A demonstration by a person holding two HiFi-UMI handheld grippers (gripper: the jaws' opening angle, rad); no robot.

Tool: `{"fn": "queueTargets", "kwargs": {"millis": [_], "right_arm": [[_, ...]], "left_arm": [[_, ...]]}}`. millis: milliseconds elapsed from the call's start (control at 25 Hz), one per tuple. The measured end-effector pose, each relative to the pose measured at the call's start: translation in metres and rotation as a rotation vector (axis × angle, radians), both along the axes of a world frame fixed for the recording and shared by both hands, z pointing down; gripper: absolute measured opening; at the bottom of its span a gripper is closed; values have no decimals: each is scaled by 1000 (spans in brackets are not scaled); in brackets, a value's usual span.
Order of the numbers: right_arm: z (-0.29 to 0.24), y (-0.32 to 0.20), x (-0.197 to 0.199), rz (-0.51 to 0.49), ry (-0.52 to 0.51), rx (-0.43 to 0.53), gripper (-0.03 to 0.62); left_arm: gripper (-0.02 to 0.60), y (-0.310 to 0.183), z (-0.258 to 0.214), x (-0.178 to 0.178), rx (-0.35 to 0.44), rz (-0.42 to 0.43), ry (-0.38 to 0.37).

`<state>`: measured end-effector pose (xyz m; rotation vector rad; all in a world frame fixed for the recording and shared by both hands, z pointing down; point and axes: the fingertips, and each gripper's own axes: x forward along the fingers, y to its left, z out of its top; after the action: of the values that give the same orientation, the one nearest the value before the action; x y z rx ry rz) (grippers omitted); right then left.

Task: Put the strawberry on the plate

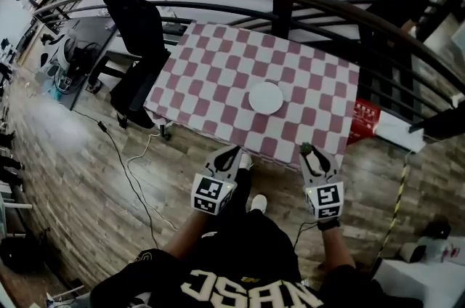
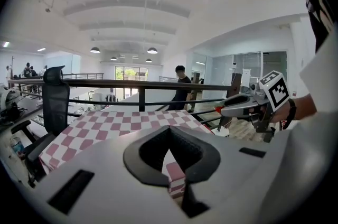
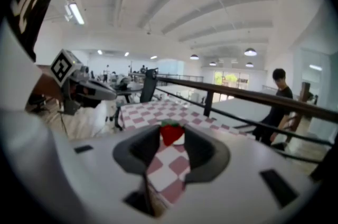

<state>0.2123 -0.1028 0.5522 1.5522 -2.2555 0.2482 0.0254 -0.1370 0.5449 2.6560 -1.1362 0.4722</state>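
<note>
Head view: 1 strawberry [image 1: 307, 147], 1 plate [image 1: 266, 97]

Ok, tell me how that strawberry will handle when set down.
The strawberry looks small, pinched at the tips of the right gripper, so probably light to carry. Its rounded, tapered shape may roll on the flat plate.

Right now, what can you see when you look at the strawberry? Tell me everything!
The strawberry is small and red, with a green leafy cap on top. It looks smooth, but I can't tell whether it is real or a toy. The right gripper pinches it between its jaw tips, one on each side, and holds it in the air by the near edge of the checkered table. Nothing else touches it. It is not on the white plate yet.
</note>
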Motion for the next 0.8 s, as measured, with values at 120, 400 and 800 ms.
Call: {"fn": "queueTargets", "kwargs": {"millis": [120,400,800], "right_arm": [[8,-18,15,-59,127,-26,149],[37,-85,26,-220,368,-89,149],[102,-200,-6,-512,601,-153,149]], "left_arm": [[15,-26,16,3,-25,29,-24],[15,-98,58,10,-95,102,-65],[15,-175,112,24,-156,210,-135]]}}
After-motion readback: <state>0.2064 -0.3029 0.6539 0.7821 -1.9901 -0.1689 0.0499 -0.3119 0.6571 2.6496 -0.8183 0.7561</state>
